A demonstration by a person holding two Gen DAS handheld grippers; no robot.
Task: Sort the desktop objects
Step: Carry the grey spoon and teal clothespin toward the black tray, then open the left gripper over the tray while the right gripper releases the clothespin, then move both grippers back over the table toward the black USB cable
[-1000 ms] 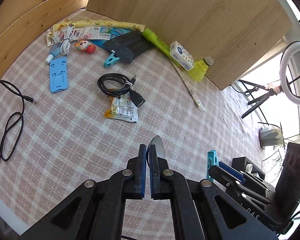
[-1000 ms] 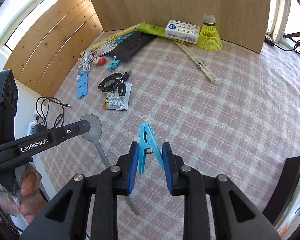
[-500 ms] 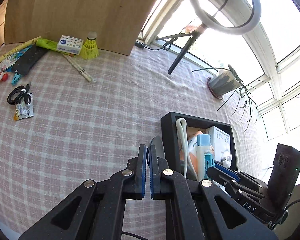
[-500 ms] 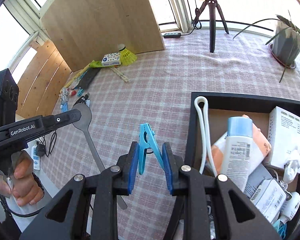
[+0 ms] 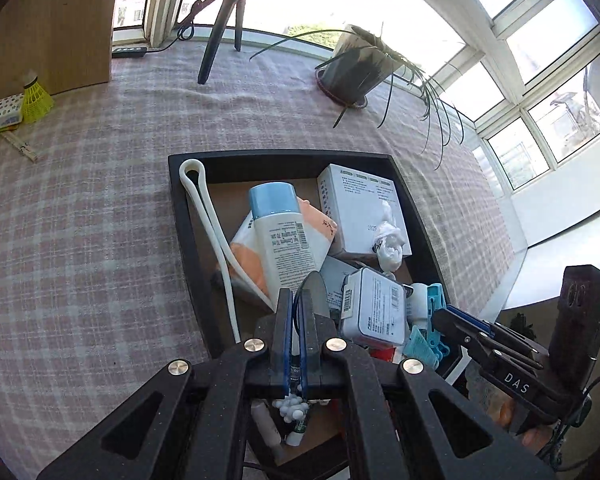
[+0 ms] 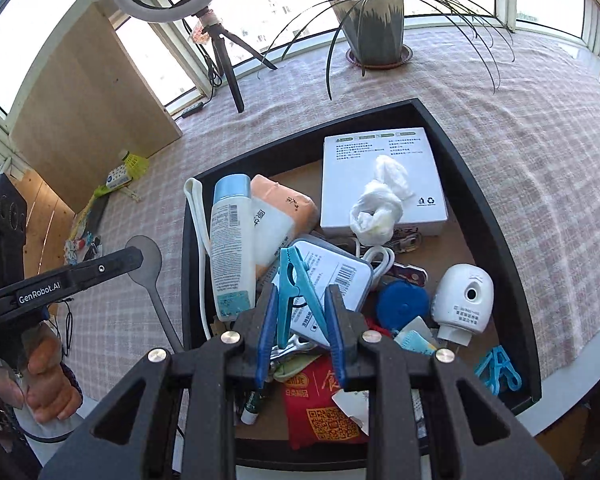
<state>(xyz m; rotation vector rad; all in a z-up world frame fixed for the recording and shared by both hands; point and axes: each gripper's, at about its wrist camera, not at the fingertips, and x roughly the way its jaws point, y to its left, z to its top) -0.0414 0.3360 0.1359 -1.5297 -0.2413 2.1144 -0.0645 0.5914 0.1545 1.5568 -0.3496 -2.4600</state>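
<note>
Gripping a light, stiff peg (image 6: pixel 296 292) by its splayed handles, the right tongs (image 6: pixel 302 334) hang over the tray (image 6: pixel 496 216); the left tongs (image 5: pixel 295 334) pinch a slippery spoon (image 6: pixel 146 264) by its thin handle

Bottle (image 6: pixel 230 248) lies in tray (image 6: pixel 496 216), seemingly left of box (image 6: pixel 384 152).
</note>
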